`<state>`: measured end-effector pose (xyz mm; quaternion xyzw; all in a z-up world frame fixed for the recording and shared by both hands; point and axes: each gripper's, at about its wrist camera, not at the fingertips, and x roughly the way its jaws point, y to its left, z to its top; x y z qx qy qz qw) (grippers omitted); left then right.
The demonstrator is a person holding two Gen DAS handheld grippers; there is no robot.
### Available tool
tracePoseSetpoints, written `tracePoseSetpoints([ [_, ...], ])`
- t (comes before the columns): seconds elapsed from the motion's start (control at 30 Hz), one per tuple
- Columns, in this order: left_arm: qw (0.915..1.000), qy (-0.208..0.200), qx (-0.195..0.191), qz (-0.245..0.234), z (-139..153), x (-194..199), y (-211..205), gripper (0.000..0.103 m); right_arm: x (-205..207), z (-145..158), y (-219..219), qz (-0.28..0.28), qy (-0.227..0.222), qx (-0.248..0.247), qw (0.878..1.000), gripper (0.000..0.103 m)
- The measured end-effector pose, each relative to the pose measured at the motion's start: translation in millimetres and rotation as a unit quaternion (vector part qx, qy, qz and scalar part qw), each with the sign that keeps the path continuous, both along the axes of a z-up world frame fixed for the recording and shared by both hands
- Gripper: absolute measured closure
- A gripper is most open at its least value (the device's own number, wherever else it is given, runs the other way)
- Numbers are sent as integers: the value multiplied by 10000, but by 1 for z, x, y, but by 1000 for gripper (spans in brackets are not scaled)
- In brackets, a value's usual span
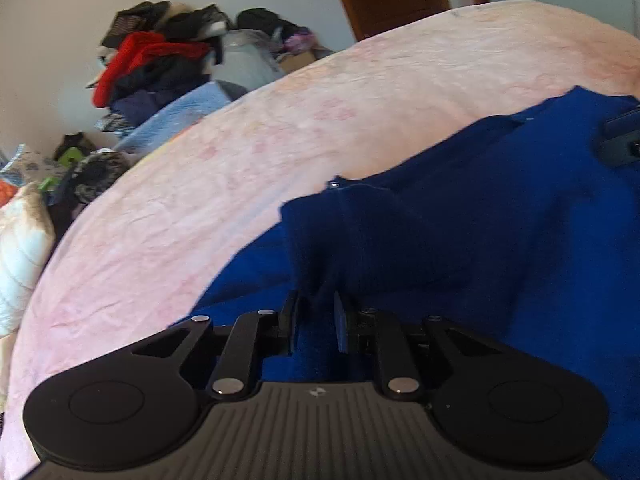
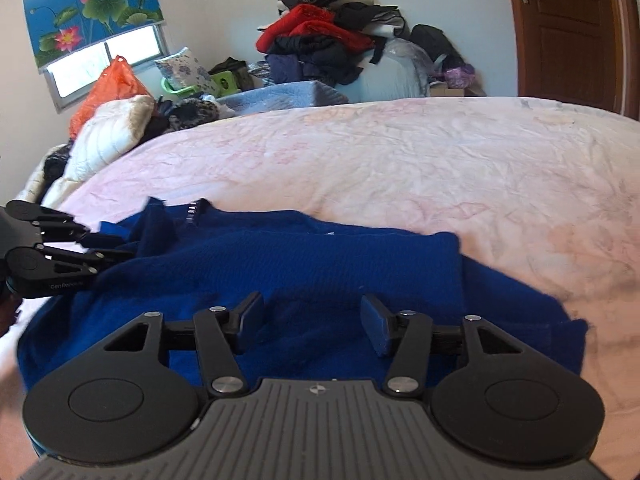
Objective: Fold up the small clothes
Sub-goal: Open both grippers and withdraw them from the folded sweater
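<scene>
A blue knit sweater (image 2: 320,264) lies on the pink bedsheet (image 2: 400,160), partly folded over itself. In the left wrist view my left gripper (image 1: 316,312) is shut on a bunched fold of the blue sweater (image 1: 460,220) and lifts that flap. The left gripper also shows at the left edge of the right wrist view (image 2: 120,246), gripping the sweater's left part near the collar. My right gripper (image 2: 312,324) is open and empty, just above the sweater's near edge. Its tip shows at the right edge of the left wrist view (image 1: 620,140).
A pile of red and dark clothes (image 2: 332,40) sits on a light blue bundle beyond the bed. A white quilt (image 2: 112,132) and an orange bag (image 2: 108,88) lie at the left by the window. A brown door (image 2: 568,28) stands at the right.
</scene>
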<state>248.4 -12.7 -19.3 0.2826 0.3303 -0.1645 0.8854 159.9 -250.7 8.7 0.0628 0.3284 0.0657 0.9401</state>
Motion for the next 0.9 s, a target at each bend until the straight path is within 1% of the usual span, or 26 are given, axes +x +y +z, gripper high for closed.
tracePoseSetpoints([
  [0.07,9983,-244,28,525,-2,16,9,85,7,-3,-2,-195,-41,-276,9994,46],
  [0.13,9937,-341,-63,1067,2,29,21,85,8,0,-2,-422,-86,-250,9988,46],
  [0.17,9911,-425,-57,1262,6,31,26,85,6,4,1,-502,-170,-255,9983,46],
  [0.2,9898,-472,-124,1340,10,31,31,85,1,8,6,-493,-314,-302,9978,43],
  [0.23,9896,-450,-254,1341,16,27,34,85,-4,11,12,-388,-428,-352,9977,39],
  [0.27,9902,-398,-414,1275,22,22,37,85,-7,13,18,-179,-466,-358,9981,38],
  [0.3,9908,-349,-577,1177,27,16,38,85,-9,14,23,73,-426,-309,9986,36],
  [0.37,9916,-178,-968,836,37,0,35,84,-6,10,31,313,-209,-230,9990,36],
  [0.4,9919,-71,-1075,668,37,-6,31,83,-2,6,33,338,-50,-275,9990,35],
  [0.43,9930,33,-1063,518,34,-12,24,83,3,1,35,289,51,-402,9988,35],
  [0.47,9946,68,-919,482,28,-14,17,83,5,-3,35,143,37,-571,9983,35],
  [0.5,9960,67,-716,538,19,-14,10,83,6,-4,33,-49,28,-685,9976,36],
  [0.53,9963,63,-539,664,10,-14,7,83,4,-1,30,-212,17,-679,9975,36],
  [0.57,9957,84,-463,793,3,-13,7,83,0,4,28,-325,-20,-601,9977,36],
  [0.6,9951,64,-503,851,2,-17,8,83,-6,10,28,-358,-91,-537,9979,33],
  [0.67,9943,10,-644,845,6,-28,12,83,-21,19,29,-221,-230,-464,9984,28],
  [0.7,9938,24,-714,852,8,-33,12,83,-28,21,30,-154,-247,-417,9987,23],
  [0.73,9932,50,-776,870,10,-38,12,82,-33,21,31,-85,-219,-373,9990,20],
  [0.8,9924,98,-820,909,10,-44,13,79,-42,16,33,13,-90,-389,9992,20],
  [0.9,9926,39,-723,976,7,-54,13,78,-45,0,35,-86,175,-727,9972,19],
])
